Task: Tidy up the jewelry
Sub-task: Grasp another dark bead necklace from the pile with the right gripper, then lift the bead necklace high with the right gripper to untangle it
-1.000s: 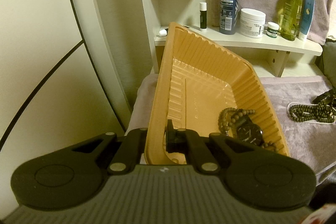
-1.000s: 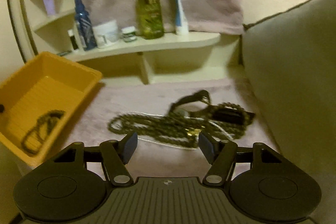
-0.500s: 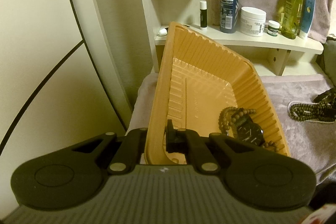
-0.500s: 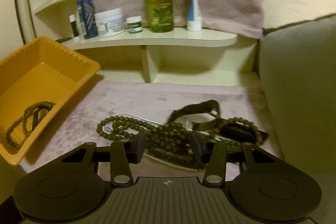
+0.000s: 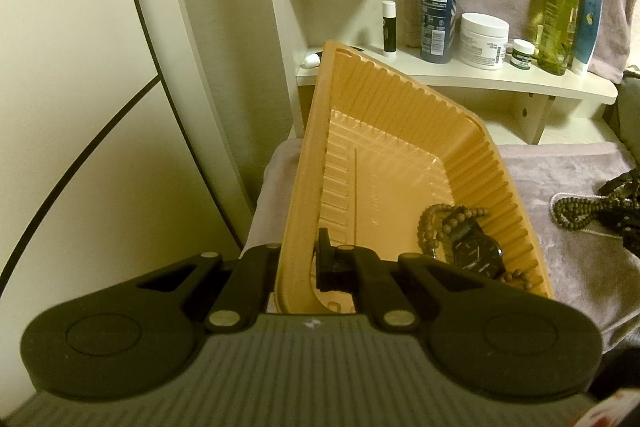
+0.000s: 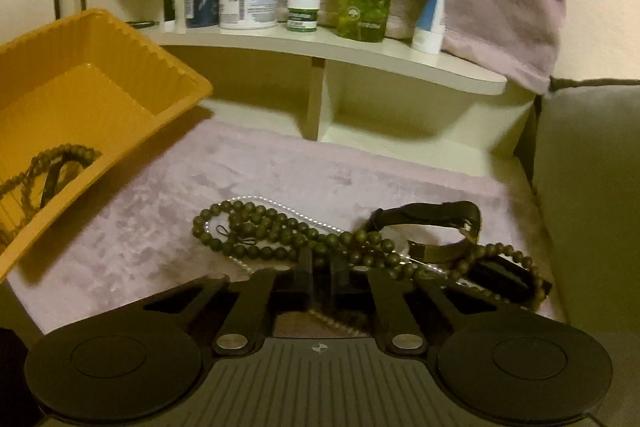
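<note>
one bead bracelet point(image 5: 452, 223) and a watch point(image 5: 478, 254) are already held in the orange tray point(image 5: 400, 131), whose wall is clamped by the left gripper point(image 5: 298, 263) at 6 o'clock. left on the cloth point(image 6: 280, 167): green beads point(image 6: 280, 231), pearl strand, watches. the right gripper point(image 6: 320, 267), wide a second ago, has been closed onto the green beads.

The left gripper point(image 5: 298, 259) is clamped on the orange tray's point(image 5: 400, 131) near wall, while the right gripper point(image 6: 321, 267) has just been closing, jaws nearly together, on the bead necklace point(image 6: 272, 231) beside that tray
</note>
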### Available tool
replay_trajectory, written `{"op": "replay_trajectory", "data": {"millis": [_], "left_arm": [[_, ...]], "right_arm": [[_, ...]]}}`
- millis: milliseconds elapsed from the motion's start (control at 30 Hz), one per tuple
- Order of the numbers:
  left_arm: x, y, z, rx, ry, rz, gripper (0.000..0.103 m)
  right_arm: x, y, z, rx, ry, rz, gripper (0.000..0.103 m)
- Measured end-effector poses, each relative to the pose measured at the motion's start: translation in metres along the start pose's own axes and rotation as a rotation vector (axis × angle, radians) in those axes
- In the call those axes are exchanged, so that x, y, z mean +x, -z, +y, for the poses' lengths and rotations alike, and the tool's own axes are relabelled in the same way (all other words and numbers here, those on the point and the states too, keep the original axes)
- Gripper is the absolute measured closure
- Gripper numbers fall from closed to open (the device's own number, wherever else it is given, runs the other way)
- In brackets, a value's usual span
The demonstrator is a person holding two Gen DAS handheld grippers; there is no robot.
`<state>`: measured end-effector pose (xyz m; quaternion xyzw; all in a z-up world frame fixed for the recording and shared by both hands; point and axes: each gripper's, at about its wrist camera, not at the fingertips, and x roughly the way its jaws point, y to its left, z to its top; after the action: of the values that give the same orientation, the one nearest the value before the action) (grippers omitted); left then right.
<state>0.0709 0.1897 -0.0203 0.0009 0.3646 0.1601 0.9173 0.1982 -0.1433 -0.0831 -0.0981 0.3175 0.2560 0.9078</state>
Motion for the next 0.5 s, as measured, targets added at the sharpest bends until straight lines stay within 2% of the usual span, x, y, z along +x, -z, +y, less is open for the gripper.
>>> {"op": "replay_trajectory", "data": {"millis": [200,500], "left_arm": [[0.0,0.0,0.0,-0.001,0.0,-0.001,0.1],[-0.001,0.0,0.0,0.0,0.001,-0.003,0.1]], "right_arm": [[-0.03,-0.017,-0.004,0.012,-0.025,-0.078,0.096],[-0.087,-0.078,-0.017,0.017,-0.099,-0.242,0.096]]}}
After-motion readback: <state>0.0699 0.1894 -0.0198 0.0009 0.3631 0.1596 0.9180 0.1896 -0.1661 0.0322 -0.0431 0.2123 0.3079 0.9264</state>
